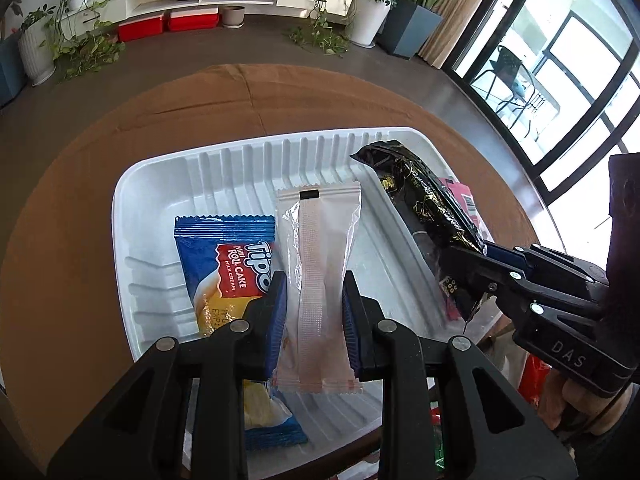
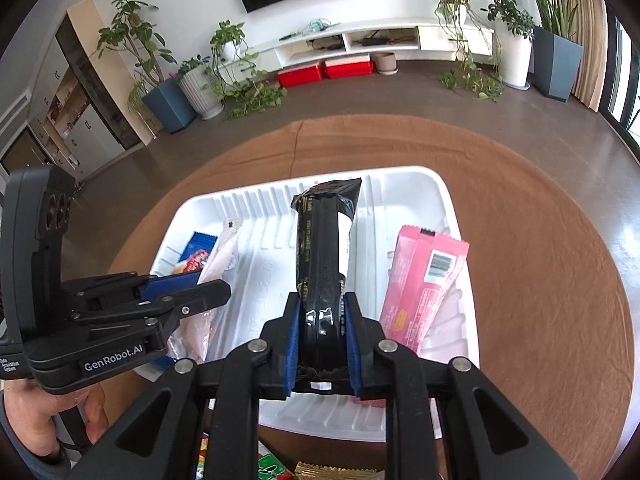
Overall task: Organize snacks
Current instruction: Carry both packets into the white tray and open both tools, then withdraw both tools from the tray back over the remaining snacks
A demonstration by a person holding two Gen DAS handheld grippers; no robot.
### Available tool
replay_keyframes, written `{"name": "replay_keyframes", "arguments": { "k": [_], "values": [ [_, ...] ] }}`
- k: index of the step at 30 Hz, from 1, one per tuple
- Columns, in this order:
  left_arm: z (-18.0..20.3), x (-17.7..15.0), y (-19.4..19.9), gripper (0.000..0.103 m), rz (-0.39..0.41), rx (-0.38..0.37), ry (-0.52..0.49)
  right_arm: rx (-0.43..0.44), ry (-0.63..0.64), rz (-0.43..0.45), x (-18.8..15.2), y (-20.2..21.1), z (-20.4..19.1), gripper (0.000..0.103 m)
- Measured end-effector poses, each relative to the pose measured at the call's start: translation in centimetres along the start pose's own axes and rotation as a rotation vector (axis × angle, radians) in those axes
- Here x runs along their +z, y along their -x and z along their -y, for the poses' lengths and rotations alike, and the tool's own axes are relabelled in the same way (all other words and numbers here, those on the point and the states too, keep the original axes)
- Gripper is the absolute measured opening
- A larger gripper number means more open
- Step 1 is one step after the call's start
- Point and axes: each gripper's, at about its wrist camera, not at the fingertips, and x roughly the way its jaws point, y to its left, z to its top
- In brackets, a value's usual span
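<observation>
A white ribbed tray (image 1: pixel 160 184) (image 2: pixel 416 184) sits on a round brown table. My left gripper (image 1: pixel 314 312) is shut on a pale clear-wrapped snack (image 1: pixel 320 248), held above the tray's middle. Beneath it a blue roll cake packet (image 1: pixel 224 256) lies in the tray. My right gripper (image 2: pixel 322 324) is shut on a black gold-printed snack bar (image 2: pixel 324 240), held over the tray. That bar (image 1: pixel 424 200) and the right gripper (image 1: pixel 480 268) also show at the right of the left wrist view. A pink packet (image 2: pixel 420 284) leans on the tray's right side.
Red, green and gold snack wrappers (image 2: pixel 312 470) lie near the table's front edge. A hand (image 2: pixel 44 412) holds the left gripper's handle. Beyond the table are dark floor, potted plants, red boxes (image 2: pixel 324 70) and a white low cabinet.
</observation>
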Motion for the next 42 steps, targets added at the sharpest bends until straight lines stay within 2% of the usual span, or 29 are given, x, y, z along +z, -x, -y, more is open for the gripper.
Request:
{"name": "replay_keyframes", "arguments": {
  "k": [11,14,18,24,25,27,29,30,33,35,38,42],
  "values": [
    [-0.6,0.4,-1.7,0.025,-0.007,0.020,0.017,-0.013,0.014,-0.070,-0.9,-2.2,0.2,0.023],
    [-0.3,0.3,-1.8,0.031,-0.009,0.022,0.011,-0.014,0.023,-0.080,-1.0,-2.5,0.1,0.025],
    [0.1,-0.2,-1.0,0.048,0.009,0.021,0.005,-0.015,0.021,-0.095,-1.3,-2.7,0.1,0.027],
    [0.5,-0.7,0.7,0.049,0.033,0.008,0.007,-0.018,0.018,-0.085,-1.1,-2.5,0.2,0.028],
    [0.7,-0.9,1.0,0.053,0.038,0.006,0.005,-0.020,0.013,-0.079,-1.0,-2.2,0.3,0.031],
    [1.0,-1.2,2.2,0.061,0.059,0.001,-0.004,-0.020,-0.003,-0.063,-0.9,-1.6,0.5,0.048],
    [1.5,-1.6,3.6,0.069,0.083,-0.013,-0.011,-0.008,-0.026,-0.035,-0.7,-0.4,0.7,0.056],
    [1.7,-1.8,4.4,0.076,0.097,-0.020,-0.017,0.004,-0.036,-0.020,-0.5,0.3,0.8,0.058],
    [2.6,-2.7,7.1,0.091,0.143,-0.042,-0.037,0.036,-0.062,0.036,-0.2,3.1,0.8,0.075],
    [3.0,-3.6,9.1,0.100,0.180,-0.051,-0.039,0.075,-0.089,0.078,-0.5,5.6,1.1,0.083],
    [3.2,-5.7,12.5,0.103,0.249,-0.060,-0.035,0.106,-0.098,0.138,-2.2,9.1,1.5,0.091],
    [2.9,-9.9,15.7,0.103,0.298,-0.087,0.001,0.121,-0.115,0.180,-6.4,12.9,2.5,0.092]
  ]
}}
